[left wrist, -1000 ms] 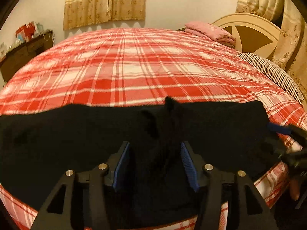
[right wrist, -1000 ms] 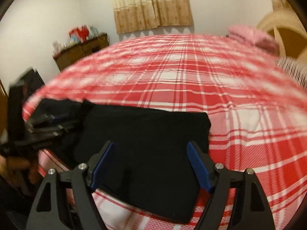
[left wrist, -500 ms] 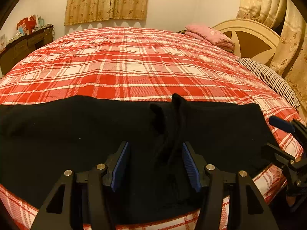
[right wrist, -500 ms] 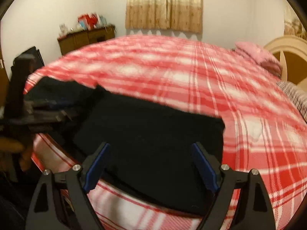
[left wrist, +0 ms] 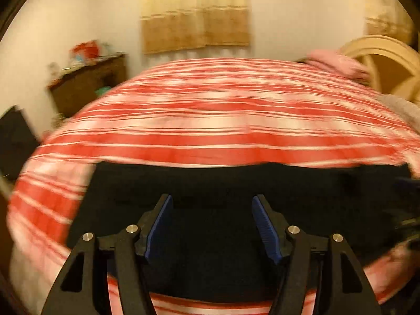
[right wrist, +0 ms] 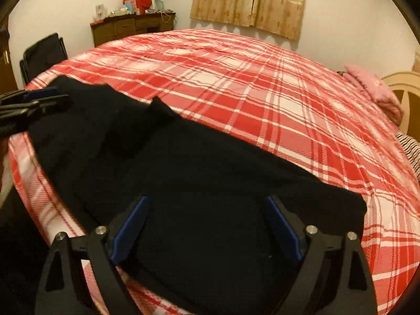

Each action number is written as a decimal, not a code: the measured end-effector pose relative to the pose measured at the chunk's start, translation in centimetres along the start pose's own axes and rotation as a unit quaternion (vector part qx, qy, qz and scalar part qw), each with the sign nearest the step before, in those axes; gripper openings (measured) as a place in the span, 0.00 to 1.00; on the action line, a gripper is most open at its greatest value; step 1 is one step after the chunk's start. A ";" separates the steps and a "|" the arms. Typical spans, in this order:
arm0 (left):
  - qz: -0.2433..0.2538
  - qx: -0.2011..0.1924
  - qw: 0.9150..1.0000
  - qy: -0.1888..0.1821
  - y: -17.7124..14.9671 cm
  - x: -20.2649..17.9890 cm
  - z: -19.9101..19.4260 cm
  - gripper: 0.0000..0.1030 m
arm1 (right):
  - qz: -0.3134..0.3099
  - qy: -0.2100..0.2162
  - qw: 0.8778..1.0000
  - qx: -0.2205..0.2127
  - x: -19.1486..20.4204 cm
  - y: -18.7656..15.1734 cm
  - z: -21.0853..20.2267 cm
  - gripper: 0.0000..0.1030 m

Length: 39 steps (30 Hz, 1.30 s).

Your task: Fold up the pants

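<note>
At the bottom of the left wrist view the left tongs stand spread apart, blue pads facing each other with only dark cloth visible between them, gripping nothing. That cloth is the black pants, lying flat in the lower half of the frame near the front edge of the bed. This view is heavily blurred, so fine folds in the fabric cannot be made out.

At the bottom of the right wrist view the right tongs are likewise wide apart and empty, poised over the near end of the pants. Here the garment runs as a long dark band from the lower right toward the middle left of the frame, with a small raised peak of fabric near its left portion. At the left edge the left tongs show side-on at the far end of the pants; their state cannot be told from this angle.

Beyond the pants the red and white plaid bedspread fills the middle of the frame. A pink pillow lies at the right by the cream headboard. At the upper left a wooden dresser carries small cluttered items, too small to name, and a beige curtain hangs at the top.
</note>
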State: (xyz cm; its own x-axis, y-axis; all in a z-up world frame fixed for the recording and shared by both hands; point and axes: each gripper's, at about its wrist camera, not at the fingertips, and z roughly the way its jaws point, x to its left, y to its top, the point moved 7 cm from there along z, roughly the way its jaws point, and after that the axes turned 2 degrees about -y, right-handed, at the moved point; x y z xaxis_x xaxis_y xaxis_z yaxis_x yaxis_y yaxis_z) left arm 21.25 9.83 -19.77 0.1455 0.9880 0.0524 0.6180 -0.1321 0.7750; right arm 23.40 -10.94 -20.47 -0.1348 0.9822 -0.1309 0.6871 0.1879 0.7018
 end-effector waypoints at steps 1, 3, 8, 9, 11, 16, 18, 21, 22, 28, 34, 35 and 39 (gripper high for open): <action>-0.008 0.000 1.000 0.022 0.1 2.1 0.1 0.63 | 0.009 0.005 1.000 -0.016 -0.4 0.2 -0.7 0.88; -0.025 0.000 0.998 0.058 0.2 6.4 0.2 0.63 | 0.025 0.008 0.999 -0.045 -0.9 0.6 -2.2 0.89; -0.060 0.024 0.996 0.065 -0.2 12.3 2.1 0.63 | 0.041 0.008 0.996 -0.080 -1.8 0.9 -4.3 0.89; -0.068 0.027 0.996 0.056 -0.3 12.6 2.6 0.63 | 0.044 0.009 0.996 -0.081 -1.9 0.9 -4.4 0.89; -0.086 0.039 0.995 0.040 -0.7 13.4 3.8 0.63 | 0.047 0.011 0.996 -0.079 -1.8 0.6 -4.4 0.89; -0.098 0.037 0.994 0.008 -1.0 13.3 5.5 0.63 | 0.045 0.008 0.996 -0.071 -1.6 -0.1 -4.2 0.89; -0.102 0.036 0.994 -0.010 -0.9 13.4 5.8 0.63 | 0.045 0.008 0.996 -0.071 -1.5 -0.3 -4.2 0.89; -0.097 0.042 0.994 -0.026 -0.6 13.2 5.8 0.57 | 0.044 0.007 0.996 -0.073 -1.3 -0.4 -4.4 0.89; -0.099 0.046 0.993 -0.042 -0.6 13.0 5.8 0.44 | 0.044 0.007 0.996 -0.073 -1.3 -0.5 -4.4 0.89; -0.111 0.043 0.992 -0.050 -0.4 13.8 4.5 0.13 | 0.048 0.008 0.996 -0.072 -1.2 -0.6 -4.4 0.89; -0.128 0.019 0.990 -0.062 0.8 13.2 2.1 0.11 | 0.064 0.008 0.994 -0.087 -1.8 -0.5 -4.9 0.89; -0.123 0.014 0.991 -0.054 1.0 13.1 1.7 0.11 | 0.068 0.007 0.994 -0.087 -2.0 -0.5 -4.9 0.89; -0.114 0.007 0.992 -0.054 1.2 12.4 1.1 0.11 | 0.079 0.005 0.994 -0.080 -2.4 -0.6 -4.6 0.89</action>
State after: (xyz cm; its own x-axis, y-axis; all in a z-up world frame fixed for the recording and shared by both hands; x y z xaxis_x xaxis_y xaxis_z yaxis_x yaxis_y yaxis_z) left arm 24.65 21.84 -18.86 0.0816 0.9781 -0.1914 0.6549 0.0921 0.7501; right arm 20.03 -13.42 -17.36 -0.0427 0.9991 -0.0039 0.5778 0.0279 0.8157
